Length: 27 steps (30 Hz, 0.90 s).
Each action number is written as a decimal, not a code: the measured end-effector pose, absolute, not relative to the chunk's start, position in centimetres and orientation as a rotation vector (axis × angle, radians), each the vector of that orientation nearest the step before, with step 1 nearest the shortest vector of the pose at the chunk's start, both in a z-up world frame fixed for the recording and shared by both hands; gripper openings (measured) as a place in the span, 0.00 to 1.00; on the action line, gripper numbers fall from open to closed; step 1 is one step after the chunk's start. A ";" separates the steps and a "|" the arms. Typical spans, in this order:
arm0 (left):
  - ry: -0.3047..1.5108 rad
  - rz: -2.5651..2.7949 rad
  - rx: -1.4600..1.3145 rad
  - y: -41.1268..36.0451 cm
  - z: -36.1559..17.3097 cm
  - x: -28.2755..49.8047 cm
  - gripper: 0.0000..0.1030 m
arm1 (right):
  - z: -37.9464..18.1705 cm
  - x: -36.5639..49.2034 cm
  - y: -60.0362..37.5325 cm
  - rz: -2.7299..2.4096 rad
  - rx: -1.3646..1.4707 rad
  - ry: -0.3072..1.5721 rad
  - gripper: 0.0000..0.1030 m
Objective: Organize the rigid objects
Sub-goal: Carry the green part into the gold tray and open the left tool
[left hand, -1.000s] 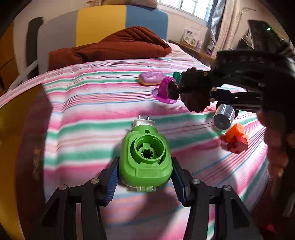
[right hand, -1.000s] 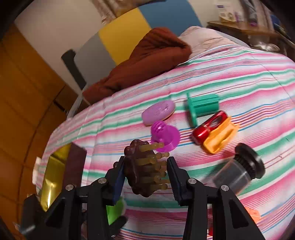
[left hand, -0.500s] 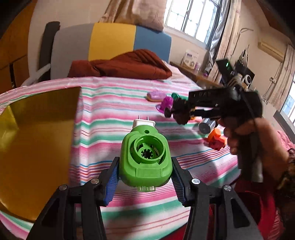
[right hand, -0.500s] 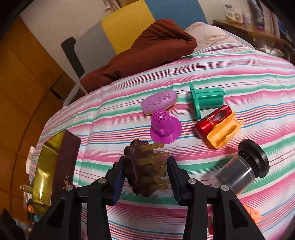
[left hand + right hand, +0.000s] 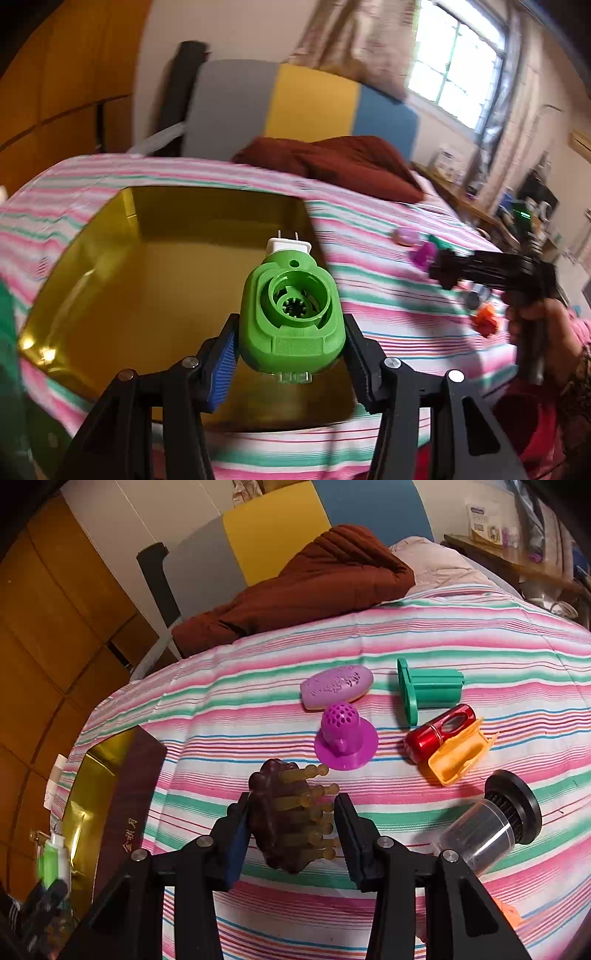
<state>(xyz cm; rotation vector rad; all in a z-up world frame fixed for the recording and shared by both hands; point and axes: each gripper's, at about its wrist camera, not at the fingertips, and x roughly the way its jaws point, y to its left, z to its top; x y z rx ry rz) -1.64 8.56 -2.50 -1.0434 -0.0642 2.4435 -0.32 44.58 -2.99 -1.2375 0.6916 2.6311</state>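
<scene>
1. Two items were in hand, none yet in the box (image 5: 110, 295), whose gold floor showed bare.
2. Left gripper (image 5: 290, 354) clenched the green plug (image 5: 291, 314) above the box's near right corner.
3. Right gripper (image 5: 291, 830) clenched the brush (image 5: 280, 819) over the bed (image 5: 480, 635), right of the box.
4. Left on the bed: soap (image 5: 336, 686), strainer (image 5: 345, 738), green holder (image 5: 428, 690), red can (image 5: 439, 731), orange case (image 5: 461, 757), jar (image 5: 491, 827).

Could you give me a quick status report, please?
Left gripper shut on green plug-in device, above gold box. Right gripper shut on brown massage brush. Nothing blocking.
</scene>
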 end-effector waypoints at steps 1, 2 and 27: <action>-0.069 2.464 -1.056 7.8 -2.7 -2.0 0.52 | -2.9 -0.3 44.5 2.639 -1.229 0.689 0.43; -0.074 2.487 -1.077 6.7 -2.9 -2.6 0.52 | -2.7 -0.2 44.4 2.647 -1.221 0.686 0.43; -0.059 2.740 -1.270 -2.9 -6.3 -7.1 0.53 | -3.0 -0.5 44.1 2.643 -1.243 0.661 0.43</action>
